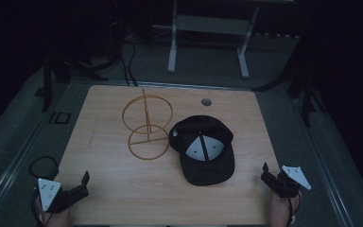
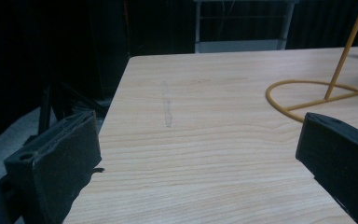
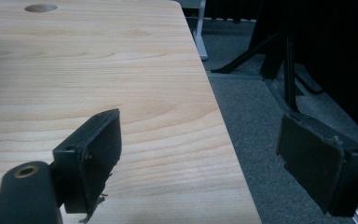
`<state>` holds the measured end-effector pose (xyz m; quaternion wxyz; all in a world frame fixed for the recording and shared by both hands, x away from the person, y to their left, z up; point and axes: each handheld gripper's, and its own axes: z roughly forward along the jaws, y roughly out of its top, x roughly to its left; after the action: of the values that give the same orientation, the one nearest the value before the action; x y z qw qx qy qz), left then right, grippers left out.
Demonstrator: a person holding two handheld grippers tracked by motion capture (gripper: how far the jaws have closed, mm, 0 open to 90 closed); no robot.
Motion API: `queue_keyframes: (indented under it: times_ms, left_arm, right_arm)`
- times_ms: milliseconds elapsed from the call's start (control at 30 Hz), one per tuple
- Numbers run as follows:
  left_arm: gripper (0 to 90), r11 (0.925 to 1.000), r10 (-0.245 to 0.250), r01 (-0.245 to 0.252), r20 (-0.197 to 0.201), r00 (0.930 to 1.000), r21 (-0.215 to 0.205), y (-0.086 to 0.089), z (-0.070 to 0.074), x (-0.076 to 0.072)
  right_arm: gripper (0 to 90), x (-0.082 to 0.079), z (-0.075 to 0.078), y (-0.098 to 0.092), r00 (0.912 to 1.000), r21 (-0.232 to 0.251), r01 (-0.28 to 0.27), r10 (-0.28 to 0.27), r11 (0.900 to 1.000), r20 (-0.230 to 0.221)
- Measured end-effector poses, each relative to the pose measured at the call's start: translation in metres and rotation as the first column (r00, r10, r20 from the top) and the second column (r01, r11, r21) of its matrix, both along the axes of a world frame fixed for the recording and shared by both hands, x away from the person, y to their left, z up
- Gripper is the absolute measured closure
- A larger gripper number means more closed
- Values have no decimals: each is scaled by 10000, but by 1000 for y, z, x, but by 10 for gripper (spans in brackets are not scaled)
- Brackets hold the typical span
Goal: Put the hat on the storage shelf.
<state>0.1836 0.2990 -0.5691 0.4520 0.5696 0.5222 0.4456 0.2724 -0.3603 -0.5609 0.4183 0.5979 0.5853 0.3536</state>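
The black cap (image 1: pixel 203 150) sits upside down a bit right of the table's (image 1: pixel 123 198) middle, touching the yellow wire stand (image 1: pixel 146 125) on its left. Both tongs are spread with nothing in them, left tongs (image 1: pixel 82 182) at the near-left corner, right tongs (image 1: pixel 268 174) at the near-right edge. Looks like nothing's started; I'd guess the next move is reaching in for the cap, maybe to hang it on the stand.

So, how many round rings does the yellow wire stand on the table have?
2. One ring lies flat on the table as the base, left of the black cap. The other ring stands upright behind it, on the stand's post.
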Motion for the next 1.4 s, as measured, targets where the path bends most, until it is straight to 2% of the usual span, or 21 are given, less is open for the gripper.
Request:
queue_keyframes:
  times_ms: [167,300,333,367,467,600,700,833,867,967,1000,1033,1067,1100,1133,1167,1200,1267,1333,1367,1400]
  left_arm:
    - [2,9999,5,-1,276,9996,-138,-5,4,0]
    - [2,9997,-87,83,215,9997,209,-8,4,-1]
    - [2,9997,-141,136,225,9996,207,-10,4,-1]
    - [2,9997,-184,181,240,9995,139,-11,4,-1]
    - [2,9972,-621,641,510,9968,-381,-14,6,-3]
    - [2,9979,-562,583,727,9958,-271,-20,10,-7]
    - [2,9971,-659,680,607,9960,-338,-22,11,-8]
    - [38,9941,-1010,1013,107,9948,-381,-27,13,-8]
    - [34,9940,-1061,1061,-18,9943,-271,-30,14,-9]
    - [30,9910,-1303,1298,-136,9914,-343,-32,16,-9]
    - [30,9883,-1453,1426,-498,9881,-541,-34,17,-9]
    - [31,9883,-1453,1426,-498,9881,-541,-34,17,-9]
    - [31,9808,-1846,1788,-748,9800,-779,-36,17,-9]
    - [32,9808,-1846,1788,-748,9800,-779,-36,17,-9]
    - [32,9744,-2180,2120,-840,9723,-747,-39,17,-10]
    - [32,9744,-2180,2120,-840,9723,-747,-39,17,-10]
    - [32,9757,-2166,2127,-871,9724,-523,-41,18,-11]
    - [32,9720,-2347,2326,-887,9680,-339,-43,18,-11]
    - [31,9667,-2554,2527,-890,9627,-402,-44,18,-11]
    - [31,9673,-2533,2506,-910,9631,-397,-45,18,-11]
    - [31,9623,-2716,2686,-924,9580,-435,-46,17,-11]
  right_arm:
    - [139,-1,0,3,9999,123,-160,160,9998,-12]
    - [138,2,1,4,9983,192,-525,530,9984,-228]
    - [139,3,4,5,9975,-158,-636,630,9979,-332]
    - [139,3,4,5,9975,-158,-636,630,9979,-332]
    - [139,5,13,5,9965,17,-796,796,9968,-267]
    - [137,7,34,10,9935,222,-1127,1131,9934,-153]
    - [131,9,42,13,9903,292,-1387,1389,9899,-63]
    - [122,14,58,20,9817,296,-1902,1897,9813,180]
    - [122,16,67,24,9731,343,-2297,2290,9727,240]
    - [122,19,75,30,9650,126,-2620,2617,9650,180]
    - [122,21,83,35,9521,106,-3053,3051,9522,196]
    - [122,21,83,35,9521,106,-3053,3051,9522,196]
    - [122,25,89,41,9454,62,-3257,3256,9455,146]
    - [122,25,89,41,9454,62,-3257,3256,9455,146]
    - [120,29,95,46,9352,77,-3539,3538,9352,113]
    - [120,29,95,46,9352,77,-3539,3538,9352,113]
    - [115,32,100,52,9093,190,-4160,4157,9092,162]
    - [116,33,101,54,9075,189,-4198,4194,9074,247]
    - [130,37,107,65,8848,240,-4658,4653,8846,250]
    - [130,37,107,65,8848,240,-4658,4653,8846,250]
    - [129,41,110,72,8822,72,-4705,4702,8824,241]
